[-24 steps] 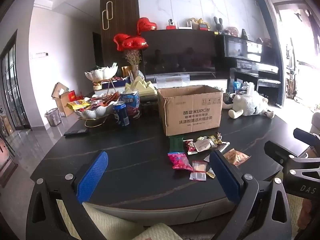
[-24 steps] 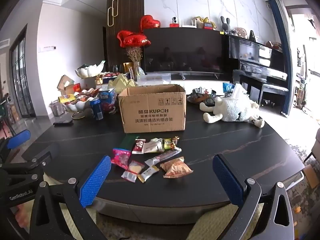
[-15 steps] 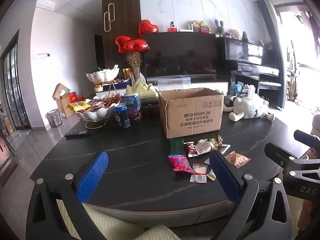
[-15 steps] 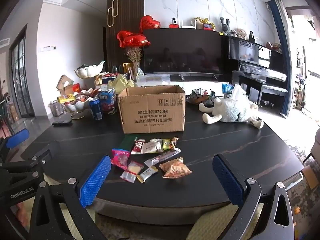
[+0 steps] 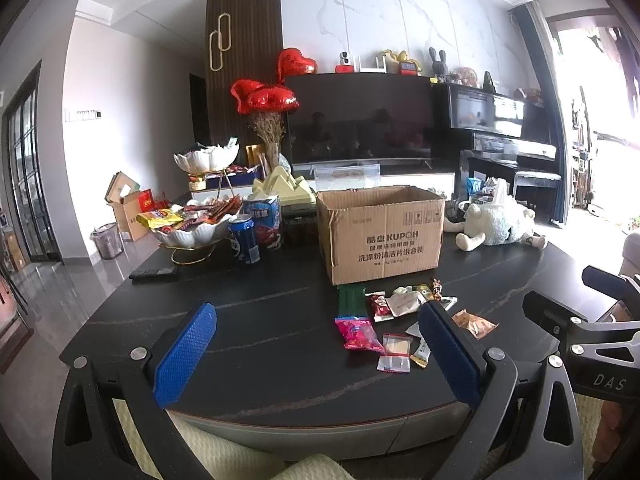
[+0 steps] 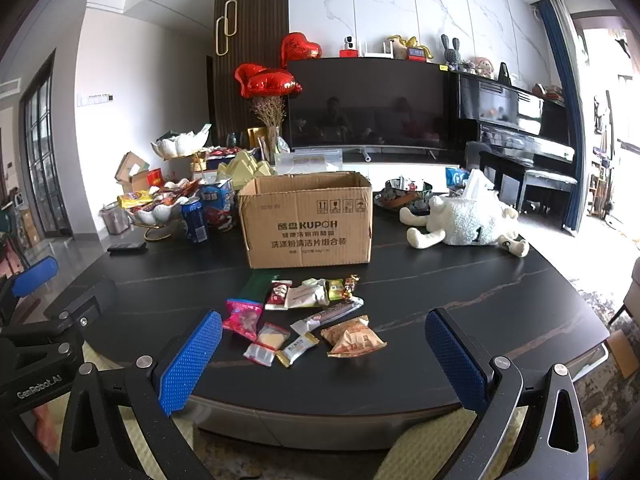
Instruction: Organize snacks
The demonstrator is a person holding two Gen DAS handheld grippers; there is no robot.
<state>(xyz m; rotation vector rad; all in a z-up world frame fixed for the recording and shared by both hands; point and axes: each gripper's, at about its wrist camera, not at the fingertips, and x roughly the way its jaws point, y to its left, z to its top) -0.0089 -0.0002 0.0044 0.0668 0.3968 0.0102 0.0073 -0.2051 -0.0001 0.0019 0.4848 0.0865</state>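
Observation:
Several small snack packets lie loose on the dark table [image 6: 460, 292] in front of an open cardboard box [image 6: 308, 224]: a pink packet [image 6: 242, 318], a green one [image 5: 351, 300], an orange-brown bag [image 6: 352, 340], a long dark bar [image 6: 328, 314]. My left gripper [image 5: 316, 344] hangs open above the table's near edge, left of the pile, with nothing between its blue pads. My right gripper [image 6: 324, 352] is also open and empty, just short of the packets, over the same edge. The box [image 5: 380, 232] stands behind the pile.
Left of the box stand a blue can [image 6: 194, 222], a blue carton [image 6: 216, 204] and a white tiered bowl of snacks [image 6: 156, 210]. A black remote [image 6: 127, 247] lies at the left. A white plush toy [image 6: 464, 224] sits right of the box.
The left wrist view has tilted up slightly, so the box and snacks sit a little lower in frame. The right wrist view is almost unchanged. Both grippers stay open.

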